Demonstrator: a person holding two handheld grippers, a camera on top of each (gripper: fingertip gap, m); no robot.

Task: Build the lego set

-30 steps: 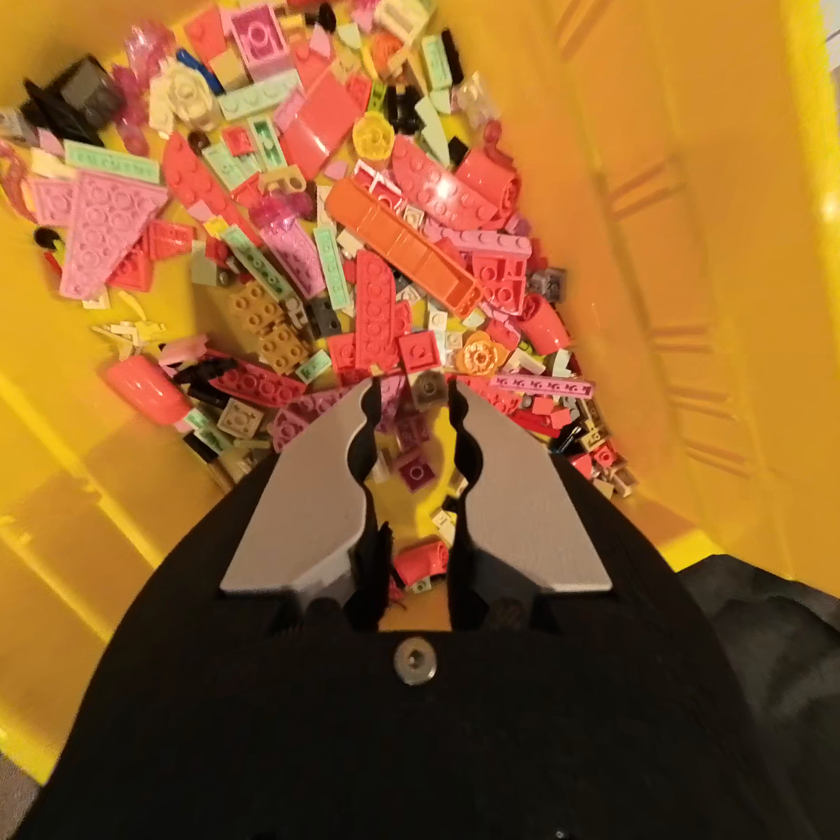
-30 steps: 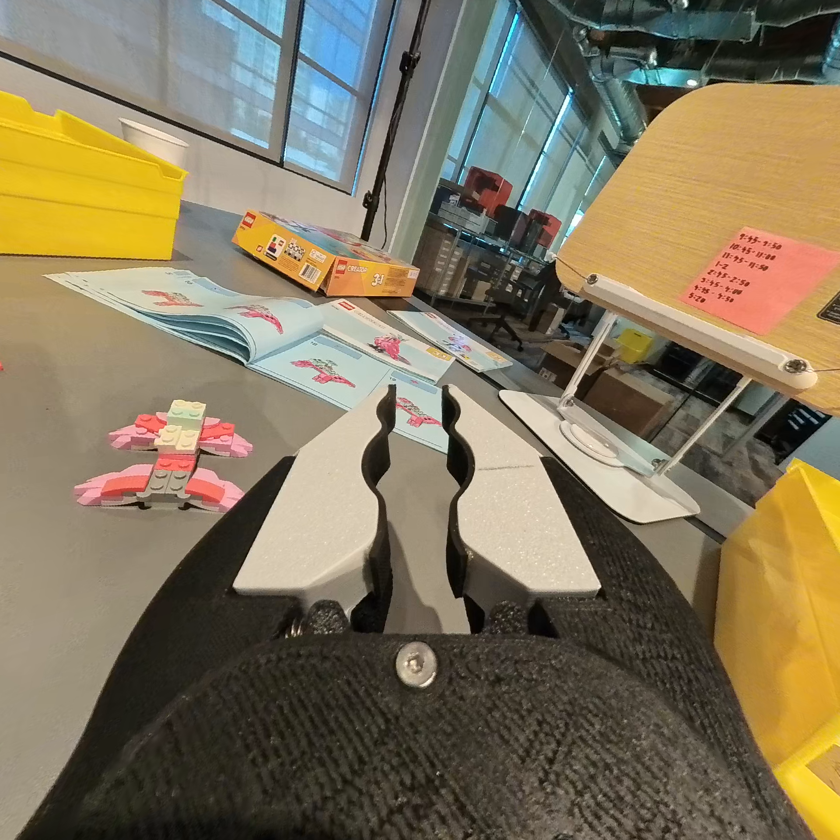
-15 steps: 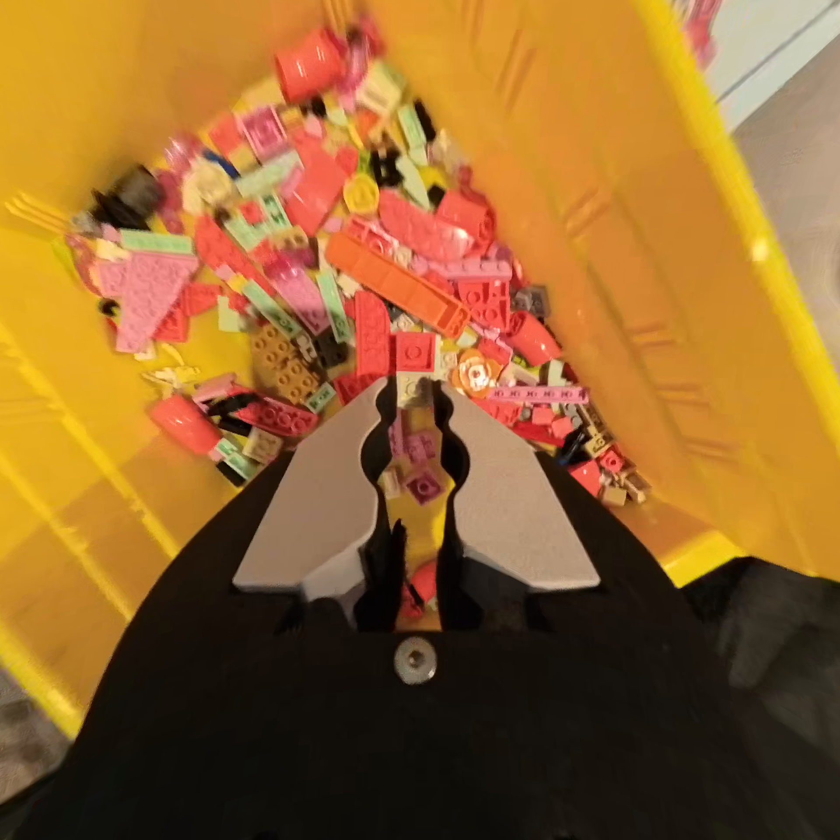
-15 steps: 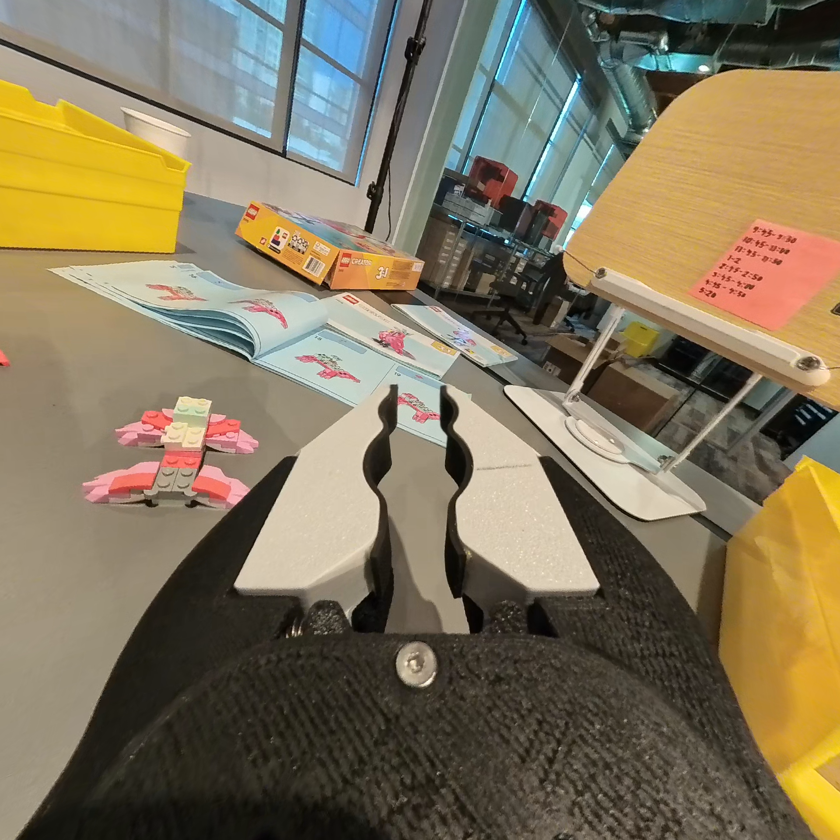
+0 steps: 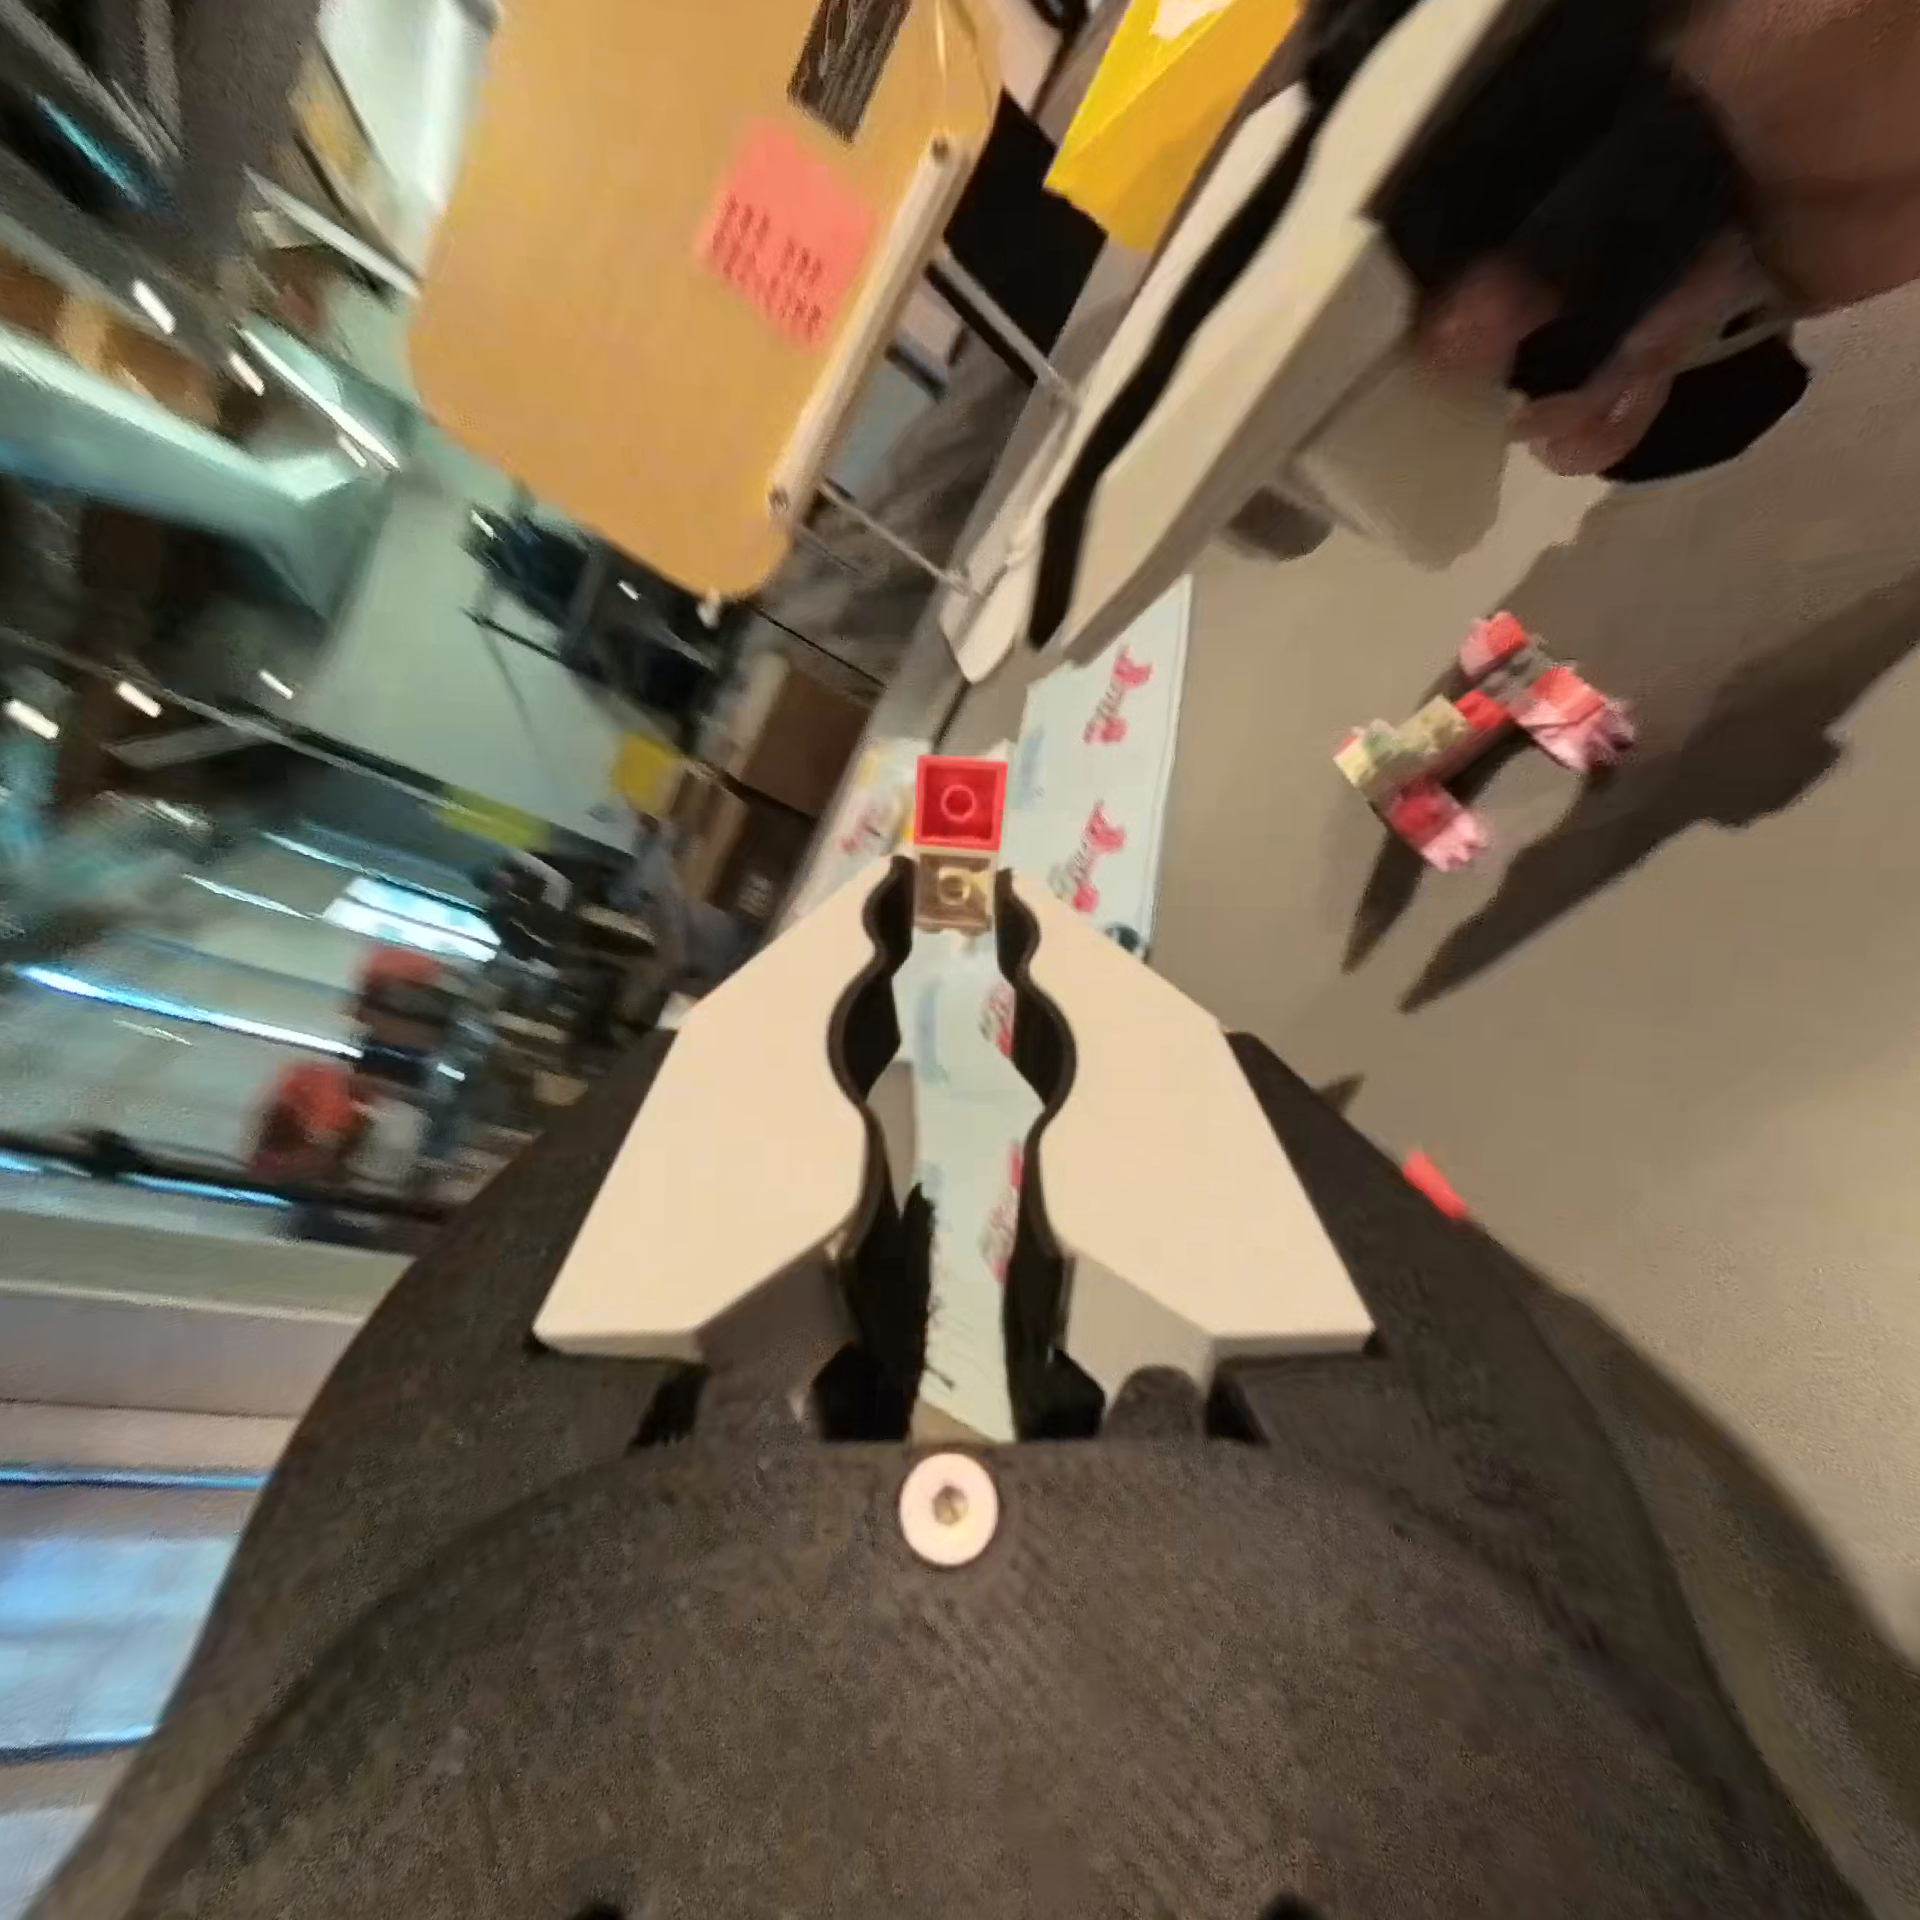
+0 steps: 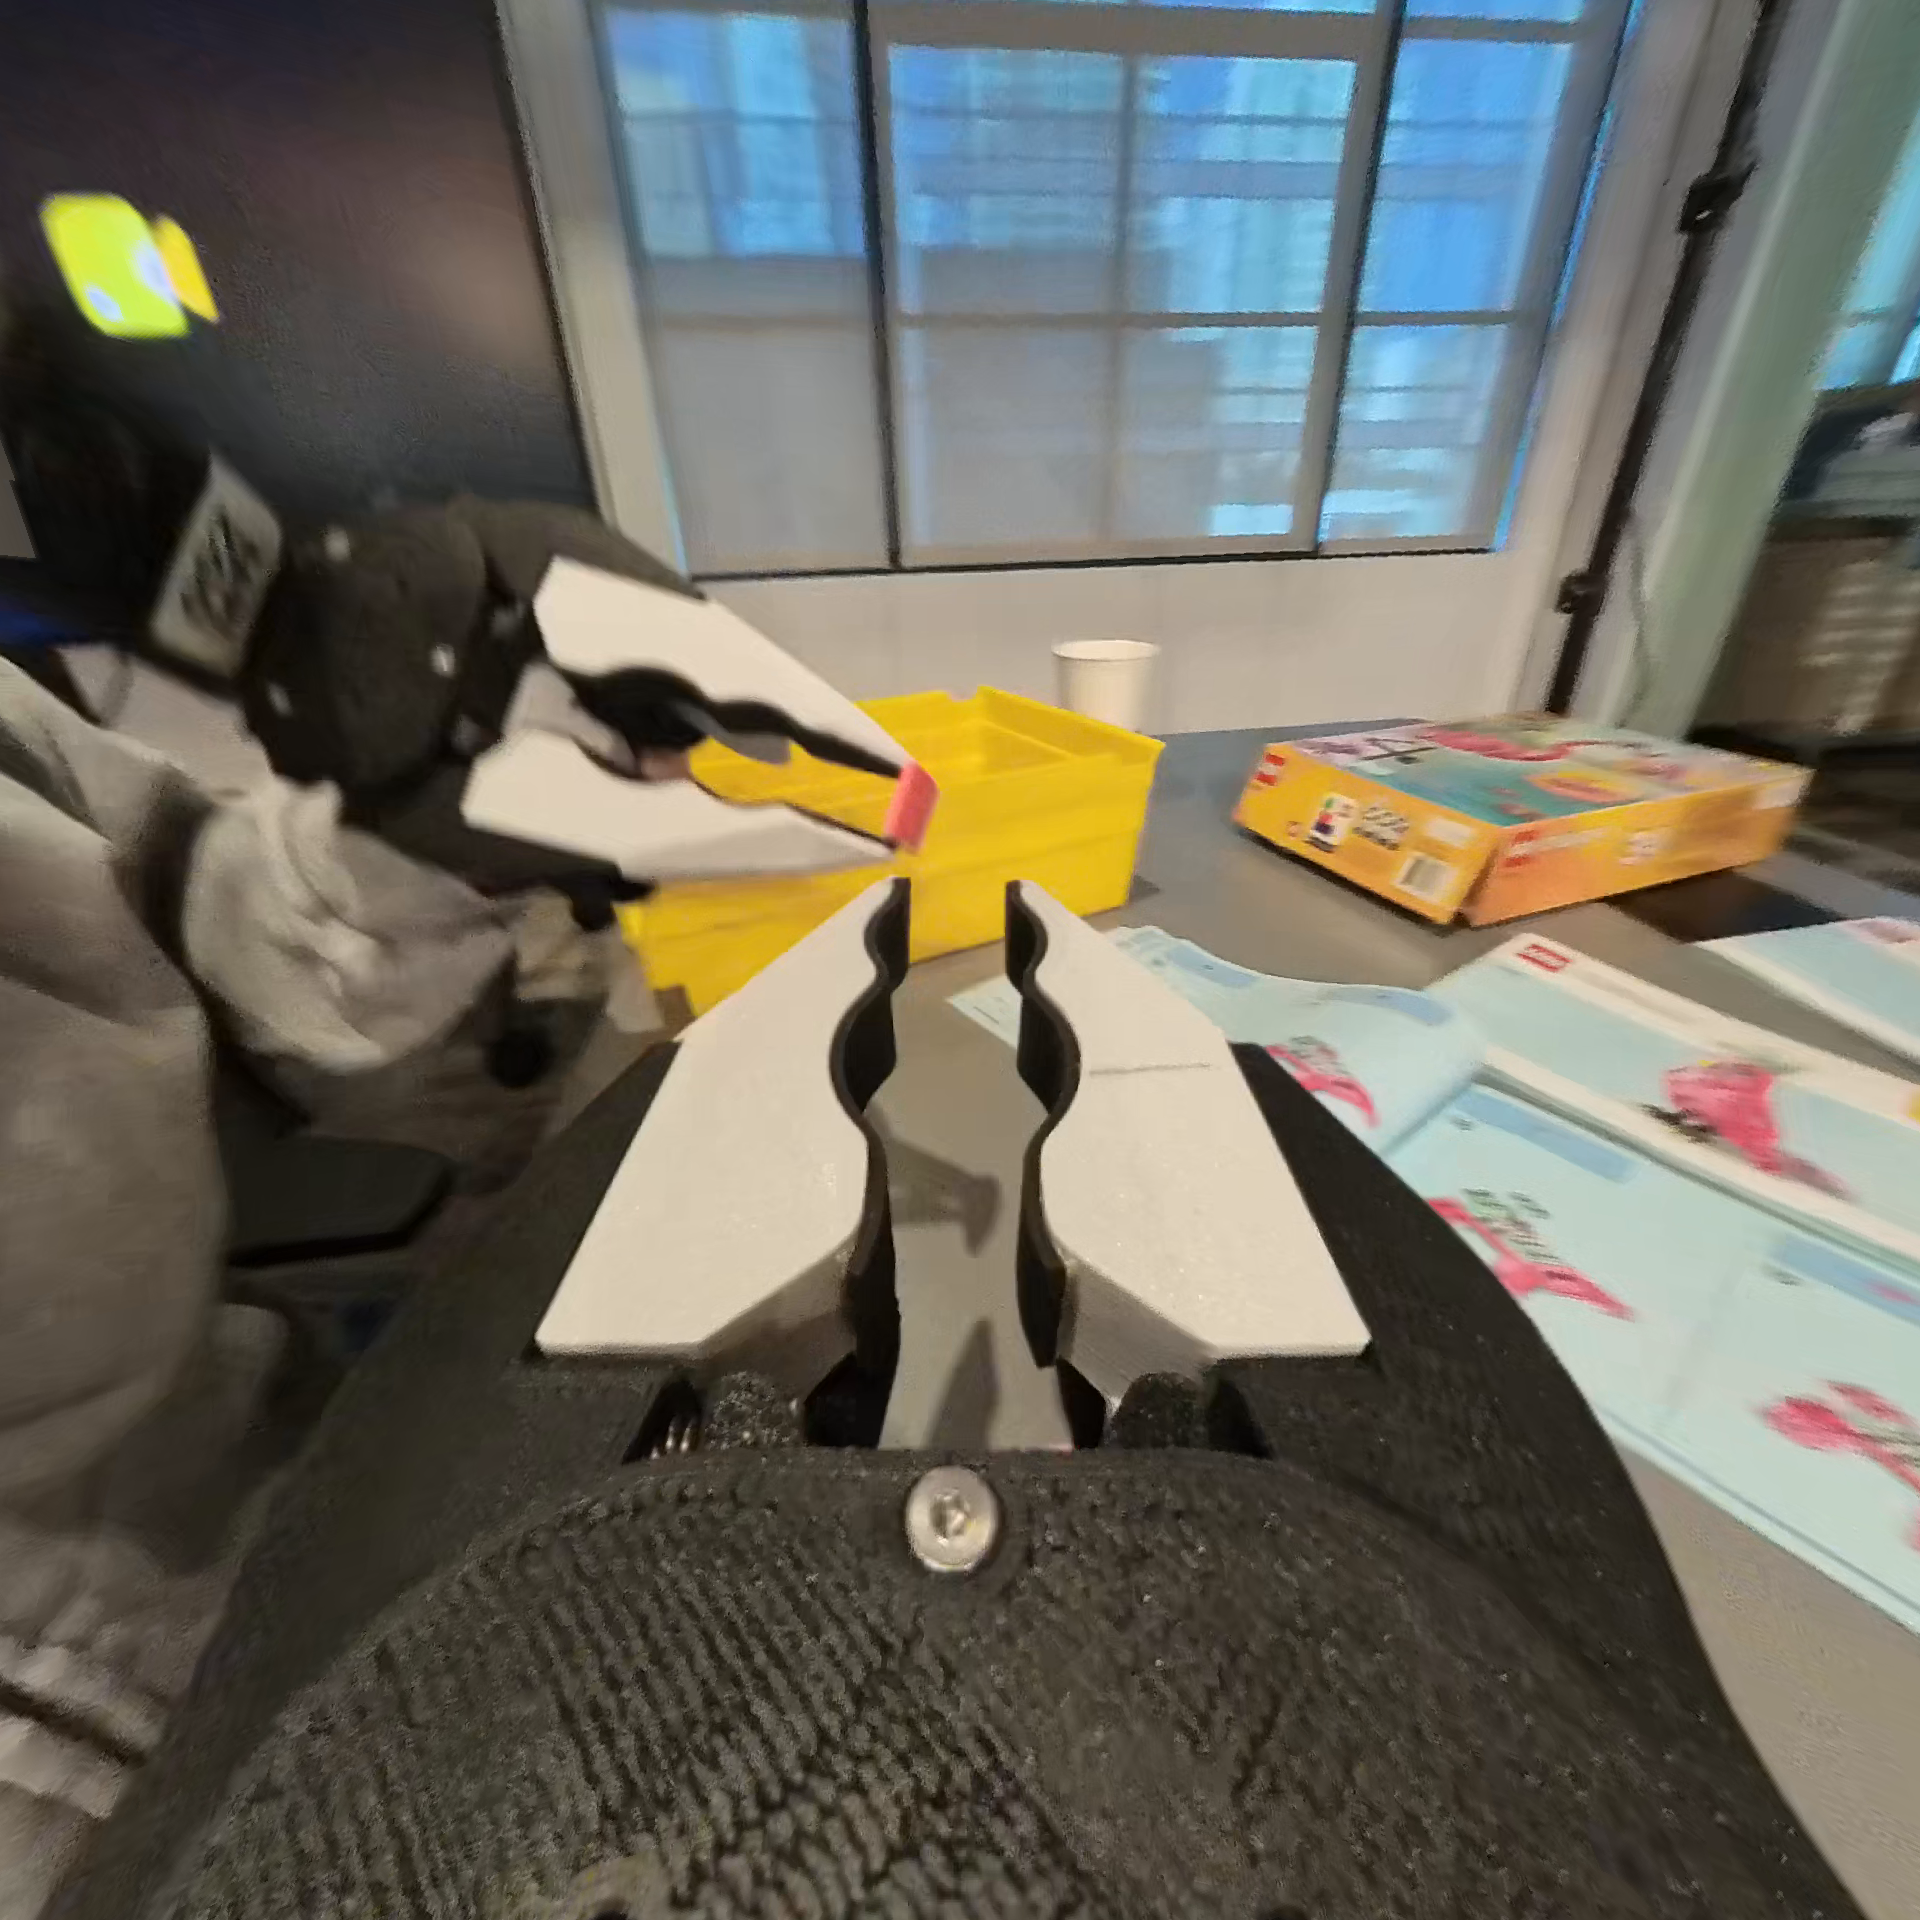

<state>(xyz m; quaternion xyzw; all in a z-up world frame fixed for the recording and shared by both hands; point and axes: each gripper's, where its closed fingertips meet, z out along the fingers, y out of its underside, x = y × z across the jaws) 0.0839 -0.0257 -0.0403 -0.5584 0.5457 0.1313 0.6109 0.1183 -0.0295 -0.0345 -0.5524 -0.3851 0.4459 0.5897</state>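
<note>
My left gripper (image 5: 956,883) is shut on a small tan piece (image 5: 956,896) with a red square brick (image 5: 961,800) joined to it and sticking out past the tips. It is held in the air above the grey table (image 5: 1558,1091). In the right wrist view the left gripper (image 6: 894,816) shows at the left with the red brick (image 6: 912,812) at its tips. My right gripper (image 6: 956,894) is open and empty, just below and in front of the brick. The right gripper (image 5: 1034,618) also shows in the left wrist view. A small pink, red and grey build (image 5: 1486,748) lies on the table.
Yellow bins (image 6: 1039,810) stand behind the grippers, with a white cup (image 6: 1104,675) beyond. An orange set box (image 6: 1507,821) and open light-blue instruction booklets (image 6: 1610,1164) lie to the right. A wooden board with a pink note (image 5: 675,260) stands on a white stand. A loose red piece (image 5: 1434,1184) lies on the table. The left gripper's tips are roughly 4 cm from the right gripper's.
My left gripper shut on the tan and red piece in the yellow bin, lifted it out and swung over the table. My right gripper turned left towards it.
</note>
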